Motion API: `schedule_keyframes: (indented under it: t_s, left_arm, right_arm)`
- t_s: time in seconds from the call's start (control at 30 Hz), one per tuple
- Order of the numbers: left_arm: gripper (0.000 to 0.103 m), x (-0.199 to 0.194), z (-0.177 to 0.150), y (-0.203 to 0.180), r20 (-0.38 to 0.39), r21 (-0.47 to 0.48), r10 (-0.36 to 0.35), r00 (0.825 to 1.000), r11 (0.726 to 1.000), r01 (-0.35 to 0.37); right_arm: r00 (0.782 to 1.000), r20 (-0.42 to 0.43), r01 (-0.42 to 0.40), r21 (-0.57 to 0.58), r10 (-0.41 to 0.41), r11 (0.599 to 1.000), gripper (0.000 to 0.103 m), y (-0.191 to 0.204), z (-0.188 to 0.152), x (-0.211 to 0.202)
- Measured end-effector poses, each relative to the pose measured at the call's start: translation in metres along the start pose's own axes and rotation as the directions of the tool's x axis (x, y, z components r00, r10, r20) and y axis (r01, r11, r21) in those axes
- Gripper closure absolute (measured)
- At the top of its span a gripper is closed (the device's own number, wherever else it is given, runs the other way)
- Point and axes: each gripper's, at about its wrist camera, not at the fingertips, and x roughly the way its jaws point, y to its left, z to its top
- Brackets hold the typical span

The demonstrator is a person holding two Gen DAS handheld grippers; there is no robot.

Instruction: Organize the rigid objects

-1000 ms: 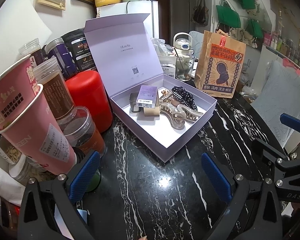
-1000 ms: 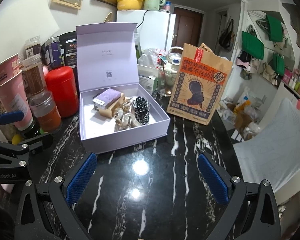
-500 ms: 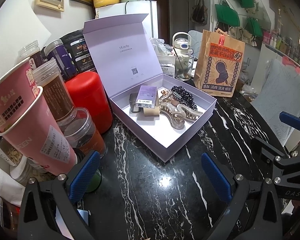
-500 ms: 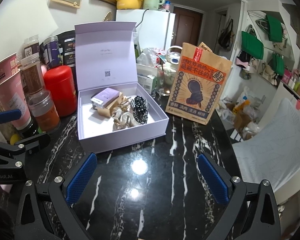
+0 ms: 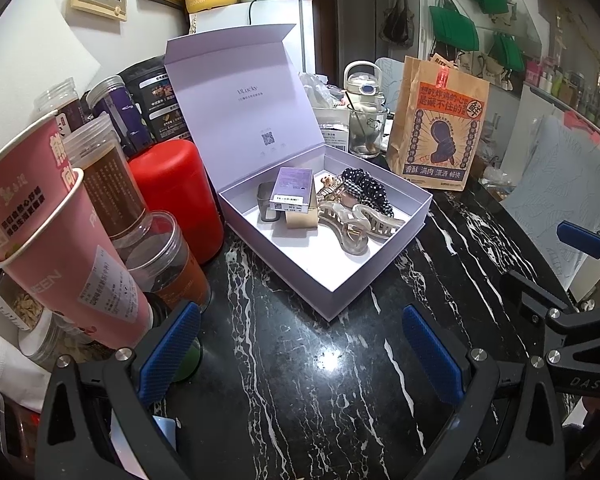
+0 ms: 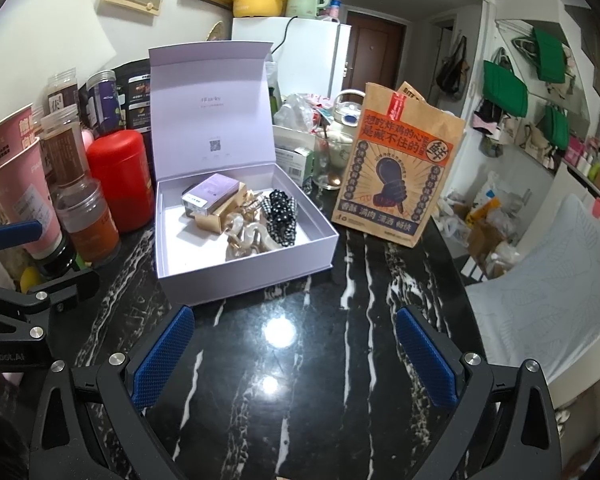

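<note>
Both views have barely shifted since a second ago. Left gripper and right gripper hover empty, jaws apart, over glossy black marble. Matte lavender gift box holds a translucent claw clip and polka-dot scrunchie. Only the left view shows the dark square dish

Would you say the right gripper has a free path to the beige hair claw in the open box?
Probably yes: the right gripper is open and empty, bare black tabletop lies ahead, the box has its lid up, and the hair claw lies uncovered.
</note>
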Motion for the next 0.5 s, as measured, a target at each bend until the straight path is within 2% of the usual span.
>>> schedule_keyframes:
  t_s: [0.5]
  left_arm:
    - [0.000, 0.0029, 0.0002, -0.0049, 0.004, -0.001, -0.009, 1.000, 1.000, 0.009]
  right_arm:
    - [1.000, -0.021, -0.015, 0.032, 0.016, 0.999, 0.001, -0.0073, -0.0042, 0.0070]
